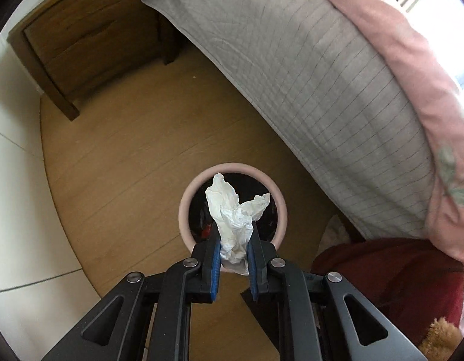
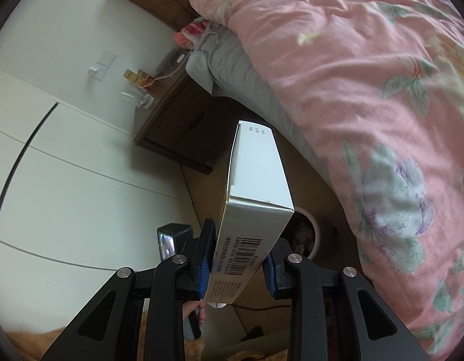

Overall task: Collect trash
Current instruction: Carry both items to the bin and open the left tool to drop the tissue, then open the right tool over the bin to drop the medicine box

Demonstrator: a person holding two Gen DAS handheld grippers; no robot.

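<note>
Hovering over the bin, my left hand-held gripper clenched a crumpled tissue; my right hand-held gripper gripped a white carton nearby, both awaiting dropping

Wood-look plank floor runs between the white cabinet fronts and the bed; a round pink bin stands right on it, close to the bedside; a dark wooden nightstand stands on its legs farther along by the bed's head; a dark red cloth sits low by the bed, probably on the floor; the bed carries a grey mattress with a pink floral quilt spread on top.
</note>
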